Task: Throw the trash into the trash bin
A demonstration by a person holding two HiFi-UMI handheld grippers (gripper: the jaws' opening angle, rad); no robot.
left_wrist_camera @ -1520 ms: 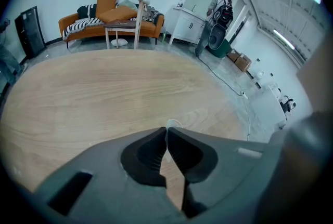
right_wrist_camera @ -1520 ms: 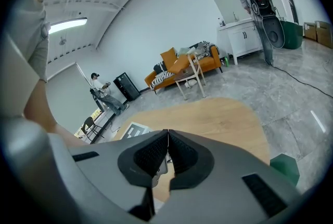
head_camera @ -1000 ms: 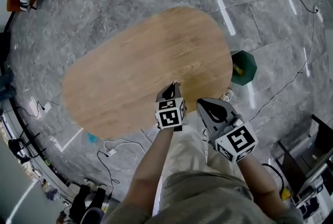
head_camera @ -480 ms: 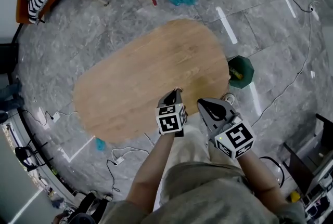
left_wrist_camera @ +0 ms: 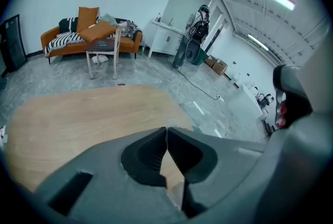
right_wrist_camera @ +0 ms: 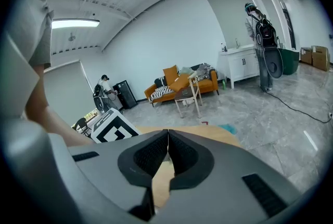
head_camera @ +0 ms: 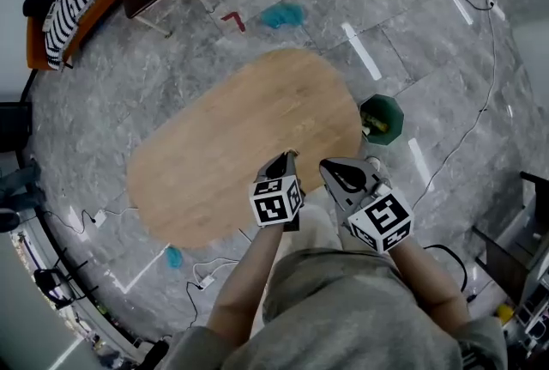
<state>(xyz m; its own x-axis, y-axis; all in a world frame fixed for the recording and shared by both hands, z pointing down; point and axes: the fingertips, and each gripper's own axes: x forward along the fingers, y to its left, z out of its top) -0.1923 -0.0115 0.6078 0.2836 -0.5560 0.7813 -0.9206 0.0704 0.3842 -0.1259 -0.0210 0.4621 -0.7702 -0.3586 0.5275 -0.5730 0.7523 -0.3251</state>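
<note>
— Head view first: where was the trash?

— Not on the oval wooden table (head_camera: 232,145); its top was bare. The small dark-green trash bin (head_camera: 395,117) stood on the grey marble floor just beside the table's right end, and a yellowish scrap (head_camera: 370,126) lay inside it. That scrap was the only thing I would have called trash.

— And the grippers there?

— The left gripper (head_camera: 287,155) and the right gripper (head_camera: 326,164) were held close together over the table's near edge, in front of the person's body and apart from the bin. Each had its jaws together, with nothing between them.

— Did the left gripper view agree?

— Yes. Its jaws met in a thin line and gripped nothing. Beyond them lay the bare table, with an orange sofa far off.

— The right gripper view?

— The same: jaws pressed together and empty. The left gripper's marker cube showed beside them, and a strip of table beyond.

— So which step was it?

— I judged the drop as done and the hands as idle, with the task at or near its end.

— What did the next move call for?

— Little. Two teal patches lay on the floor, but I could not tell trash from tape. If either was trash, a gripper would have needed to open, go down to it, clamp it and carry it over the bin's mouth.
</note>
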